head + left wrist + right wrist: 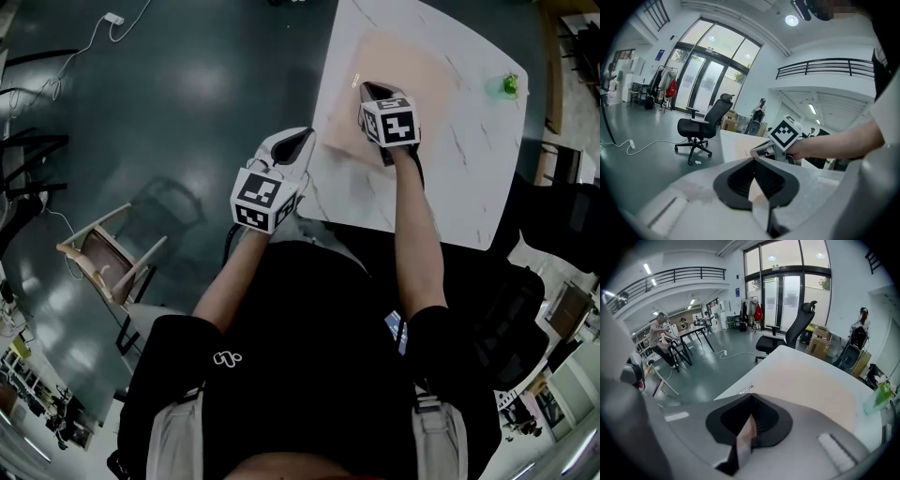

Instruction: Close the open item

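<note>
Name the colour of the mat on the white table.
Pale peach mat; clearest in the head view.

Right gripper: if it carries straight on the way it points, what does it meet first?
Probably the beige mat on the white table, just ahead of the shut right gripper; its height above the mat is unclear.

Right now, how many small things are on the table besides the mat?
2 on the table: a white strip at its left edge, a green thing near its far right corner. The right gripper may hide more.
</note>
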Demonstrator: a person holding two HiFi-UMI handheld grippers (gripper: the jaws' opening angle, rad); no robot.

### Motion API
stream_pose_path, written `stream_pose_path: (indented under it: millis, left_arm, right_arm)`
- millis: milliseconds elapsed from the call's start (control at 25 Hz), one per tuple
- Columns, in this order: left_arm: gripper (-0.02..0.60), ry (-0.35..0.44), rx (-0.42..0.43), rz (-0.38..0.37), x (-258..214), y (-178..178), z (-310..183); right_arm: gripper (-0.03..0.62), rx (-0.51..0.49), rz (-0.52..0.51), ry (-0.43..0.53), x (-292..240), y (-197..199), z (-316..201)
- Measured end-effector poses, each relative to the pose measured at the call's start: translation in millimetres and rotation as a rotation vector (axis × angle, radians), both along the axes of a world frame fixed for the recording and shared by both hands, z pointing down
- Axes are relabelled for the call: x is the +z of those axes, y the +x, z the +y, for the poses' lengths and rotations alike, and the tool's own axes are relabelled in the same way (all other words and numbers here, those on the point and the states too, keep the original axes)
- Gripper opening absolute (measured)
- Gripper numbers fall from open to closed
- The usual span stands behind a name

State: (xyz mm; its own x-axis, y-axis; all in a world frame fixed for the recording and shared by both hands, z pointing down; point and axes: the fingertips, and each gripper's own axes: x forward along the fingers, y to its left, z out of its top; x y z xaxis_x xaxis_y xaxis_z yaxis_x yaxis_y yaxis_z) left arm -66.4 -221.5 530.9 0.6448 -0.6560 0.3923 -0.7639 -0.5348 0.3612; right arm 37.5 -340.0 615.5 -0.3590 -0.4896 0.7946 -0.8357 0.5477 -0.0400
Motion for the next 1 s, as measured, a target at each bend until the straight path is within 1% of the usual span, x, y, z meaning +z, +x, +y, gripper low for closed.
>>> stream_pose_path:
  millis: [240,360,440,560,600,680,720,800,920,1000]
  left_arm:
    - [0.001,-0.002,0.005,0.007,0,3,-5]
    - [0.001,0.004,0.002,0.024,-4,7,-10]
    - [0.000,0.013,0.003,0.032,-10,11,-13]
    - [0.002,0.039,0.020,0.035,-23,17,-15]
    - [0.000,0.051,0.025,0.035,-29,18,-16]
    - [0.000,0.072,0.025,0.040,-41,18,-20]
    - [0.000,0.080,0.018,0.049,-47,16,-23]
    - [0.000,0.102,0.003,0.066,-61,12,-28]
    - [0.000,0.154,0.013,0.067,-82,16,-35]
    - [0.000,0.186,0.027,0.057,-93,23,-39]
  right_arm:
    - [-0.008,-0.048,0.086,-0.005,7,-3,1]
    - [-0.008,-0.053,0.118,-0.008,6,-4,-1]
    - [-0.008,-0.036,0.116,0.001,6,-6,-1]
    - [-0.008,0.017,0.078,0.014,6,-2,1]
    - [-0.008,0.020,0.073,0.023,5,-2,3]
    - [-0.009,-0.004,0.070,0.030,0,-3,9]
    - [-0.009,-0.014,0.056,0.034,-4,-5,13]
    - [-0.009,0.003,-0.019,0.071,-22,-7,21]
    - [-0.009,0.062,-0.163,0.174,-65,-6,35]
    - [-0.009,0.100,-0.238,0.247,-95,2,46]
